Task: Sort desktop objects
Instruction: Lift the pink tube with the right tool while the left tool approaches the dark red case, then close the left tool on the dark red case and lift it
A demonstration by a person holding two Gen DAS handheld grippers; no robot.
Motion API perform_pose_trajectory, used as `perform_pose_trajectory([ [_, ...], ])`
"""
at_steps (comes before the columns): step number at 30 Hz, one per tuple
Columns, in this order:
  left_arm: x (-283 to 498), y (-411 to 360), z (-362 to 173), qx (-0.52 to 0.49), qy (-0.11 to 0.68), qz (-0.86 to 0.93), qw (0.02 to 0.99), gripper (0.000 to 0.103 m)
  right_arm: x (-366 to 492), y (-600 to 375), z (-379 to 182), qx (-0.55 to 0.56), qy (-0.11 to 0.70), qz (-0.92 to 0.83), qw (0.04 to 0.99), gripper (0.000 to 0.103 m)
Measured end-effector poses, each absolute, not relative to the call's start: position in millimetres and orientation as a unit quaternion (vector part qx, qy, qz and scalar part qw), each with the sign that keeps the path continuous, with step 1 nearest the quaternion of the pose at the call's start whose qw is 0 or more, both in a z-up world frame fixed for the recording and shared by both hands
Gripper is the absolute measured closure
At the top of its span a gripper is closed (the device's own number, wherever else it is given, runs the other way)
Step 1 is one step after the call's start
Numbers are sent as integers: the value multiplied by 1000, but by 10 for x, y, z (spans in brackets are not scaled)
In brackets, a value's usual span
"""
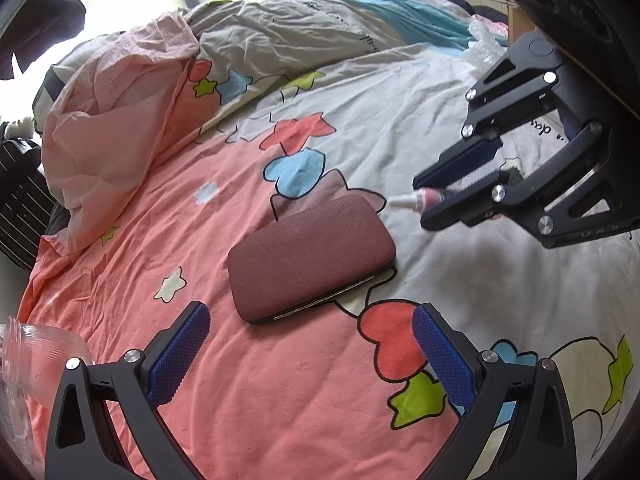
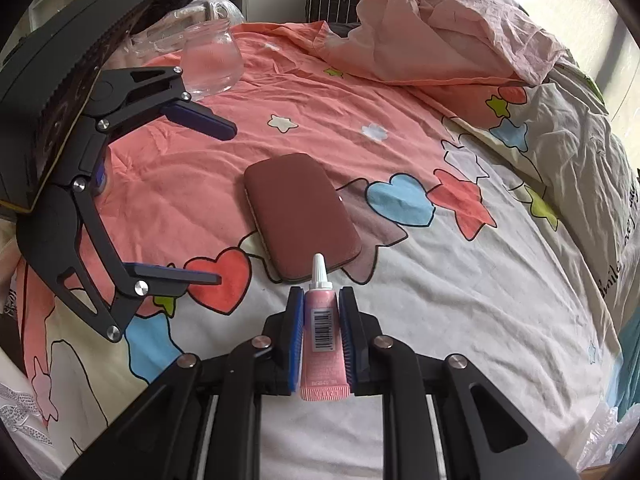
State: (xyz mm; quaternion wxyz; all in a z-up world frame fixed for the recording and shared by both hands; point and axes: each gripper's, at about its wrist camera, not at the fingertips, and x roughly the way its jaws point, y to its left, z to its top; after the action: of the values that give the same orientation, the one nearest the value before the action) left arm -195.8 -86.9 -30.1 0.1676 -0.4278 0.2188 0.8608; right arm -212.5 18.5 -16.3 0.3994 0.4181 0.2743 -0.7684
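Patterned bedsheet [image 1: 280, 380] covered the bed; right hand-held gripper [image 2: 320, 300] clamped a pink tube [image 2: 323, 336], left hand-held gripper [image 1: 312, 332] stood open near the maroon case [image 1: 312, 256].

Barcode on pink tube [image 2: 323, 332]; "smile" printed on bedsheet [image 2: 520, 300]; other lettering illegible
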Motion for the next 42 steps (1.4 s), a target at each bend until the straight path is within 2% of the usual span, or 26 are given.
perform_pose_trajectory([
  [14,-2278,-744,-336,-414,294,841,186,0,-2184,281,-163,414,290,-764,400,87],
  [23,-2525,-630,-471,-423,316,807,265,0,-2375,324,-240,433,282,-762,390,87],
  [30,-2784,-758,-575,-479,216,796,300,0,-2444,348,-314,445,274,-760,387,87],
  [31,-2785,-768,-578,-485,208,796,297,1,-2448,348,-319,446,274,-759,387,87],
  [33,-2730,-755,-556,-487,207,796,293,9,-2446,346,-322,448,272,-759,387,87],
  [34,-2675,-734,-533,-483,211,797,293,17,-2431,347,-315,447,272,-758,388,87],
  [37,-2517,-691,-507,-486,222,795,289,25,-2388,355,-286,445,270,-759,392,87],
  [42,-2268,-675,-503,-496,218,796,269,27,-2273,376,-226,442,264,-759,399,87],
])
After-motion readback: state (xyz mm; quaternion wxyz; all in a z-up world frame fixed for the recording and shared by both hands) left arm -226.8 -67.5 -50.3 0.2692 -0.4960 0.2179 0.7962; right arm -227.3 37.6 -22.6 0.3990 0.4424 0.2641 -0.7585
